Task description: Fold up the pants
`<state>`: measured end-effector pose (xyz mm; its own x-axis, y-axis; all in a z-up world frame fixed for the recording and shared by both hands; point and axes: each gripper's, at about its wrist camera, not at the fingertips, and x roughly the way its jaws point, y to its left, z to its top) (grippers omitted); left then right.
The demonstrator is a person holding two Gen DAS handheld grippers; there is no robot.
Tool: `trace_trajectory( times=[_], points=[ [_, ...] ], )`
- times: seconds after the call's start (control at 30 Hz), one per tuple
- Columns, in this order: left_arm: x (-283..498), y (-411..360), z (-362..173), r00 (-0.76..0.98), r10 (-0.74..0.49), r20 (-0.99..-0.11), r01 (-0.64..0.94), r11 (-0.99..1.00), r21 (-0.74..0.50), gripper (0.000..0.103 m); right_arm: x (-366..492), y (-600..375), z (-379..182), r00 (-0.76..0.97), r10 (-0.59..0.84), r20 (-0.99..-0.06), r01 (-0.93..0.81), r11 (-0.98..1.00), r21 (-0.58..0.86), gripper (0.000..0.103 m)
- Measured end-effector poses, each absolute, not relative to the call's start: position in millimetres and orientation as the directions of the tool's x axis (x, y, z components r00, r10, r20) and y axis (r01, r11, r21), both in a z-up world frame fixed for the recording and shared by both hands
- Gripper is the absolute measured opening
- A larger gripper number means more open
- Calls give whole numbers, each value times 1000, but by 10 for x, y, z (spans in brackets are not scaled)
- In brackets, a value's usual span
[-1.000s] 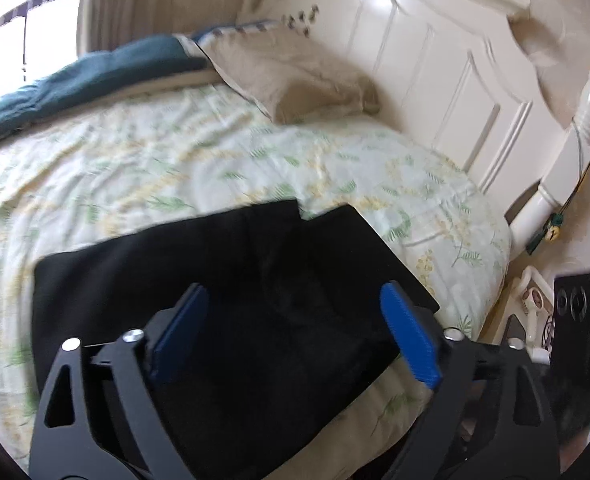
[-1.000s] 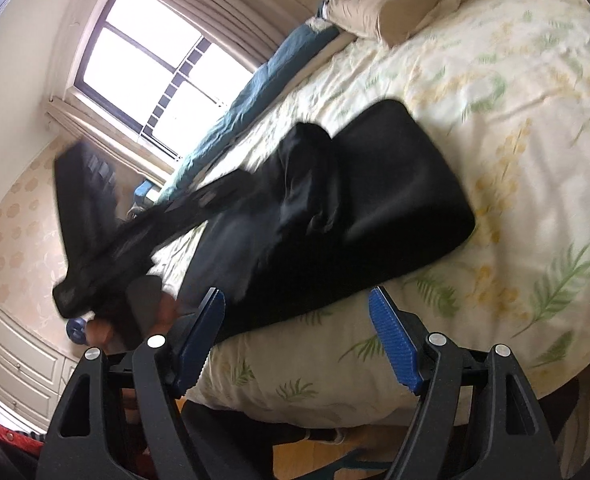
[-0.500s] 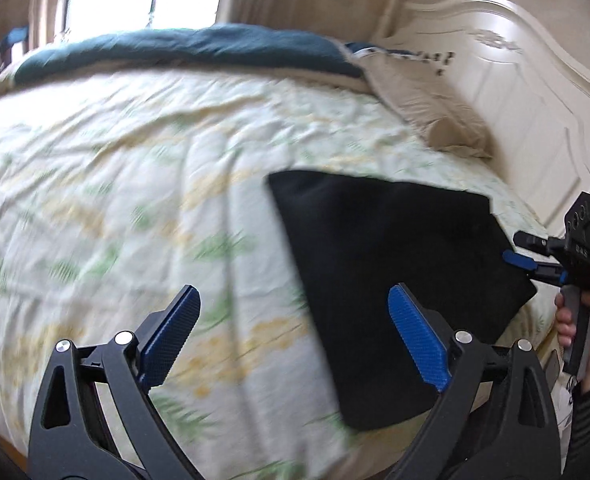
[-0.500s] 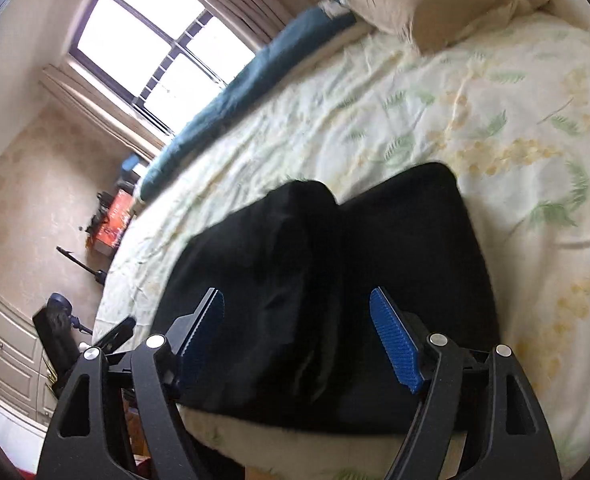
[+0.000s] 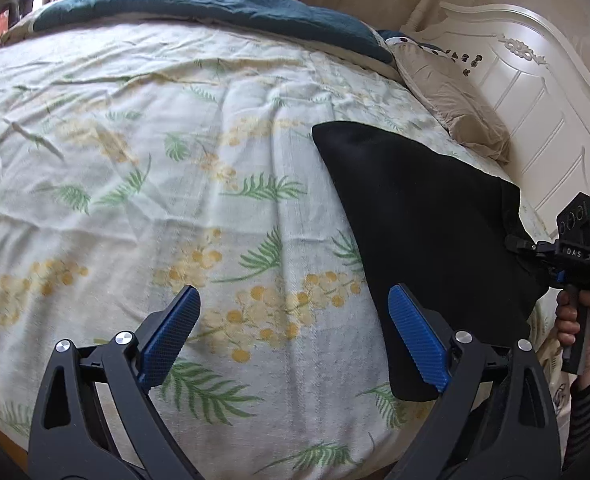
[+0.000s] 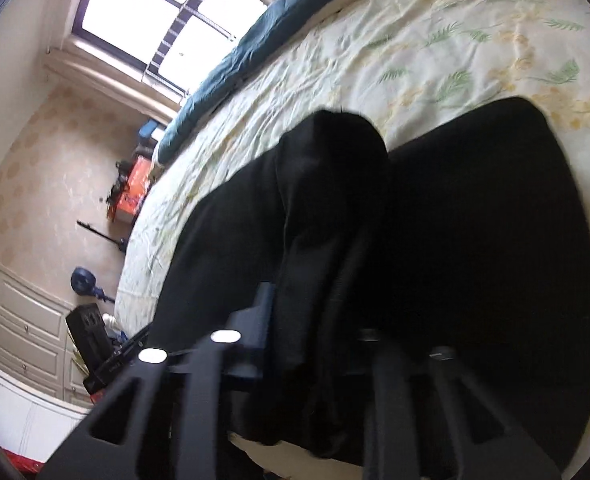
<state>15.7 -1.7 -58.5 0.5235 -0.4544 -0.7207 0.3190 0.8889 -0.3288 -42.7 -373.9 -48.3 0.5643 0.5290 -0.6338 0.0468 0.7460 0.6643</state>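
Right fingers [image 6: 271, 320] just closed gripping pants [image 5: 427, 216] edge, left fingers [image 5: 411, 340] spread over bedspread [image 5: 175, 160]

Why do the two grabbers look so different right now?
The left gripper has its blue fingers spread wide over the flowery bedspread with nothing between them. The right gripper has just been closing and its fingers pinch a fold of the black pants. Both are black hand-held tools, pointing down at the bed.

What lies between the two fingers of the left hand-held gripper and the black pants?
Only bare floral bedsheet, seen in the left wrist view. The open left hand-held gripper hovers over it; the black pants lie right of it.
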Motion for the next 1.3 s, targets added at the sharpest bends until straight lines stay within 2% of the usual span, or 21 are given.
trace_trajectory(
  times=[0.17, 0.33, 0.5, 0.7, 0.97, 1.17, 1.3],
  points=[
    [155, -49, -519, 526, -473, -707, 330, 880, -343, 95, -595, -3868, -93, 652, 479, -589, 10, 770, 637, 12],
    [176, -182, -452, 509, -514, -691, 358, 856, -373, 95, -856, -4248, 98, 707, 368, -604, 74, 810, 581, 11],
    [192, -407, -476, 485, -530, -696, 391, 843, -369, 95, -875, -4553, -336, 649, 351, -675, 174, 795, 581, 11],
    [192, -546, -538, 469, -509, -722, 405, 850, -336, 95, -905, -4728, -648, 687, 435, -581, 167, 684, 710, 12],
    [185, -555, -541, 469, -508, -723, 401, 851, -338, 95, -975, -4755, -686, 702, 462, -542, 153, 645, 748, 13],
    [187, -558, -550, 459, -517, -723, 400, 847, -351, 95, -1069, -4785, -615, 720, 457, -522, 153, 629, 762, 27],
    [175, -556, -567, 447, -529, -721, 400, 840, -368, 95, -1234, -4867, -523, 759, 424, -494, 164, 610, 775, 54]
  ],
)
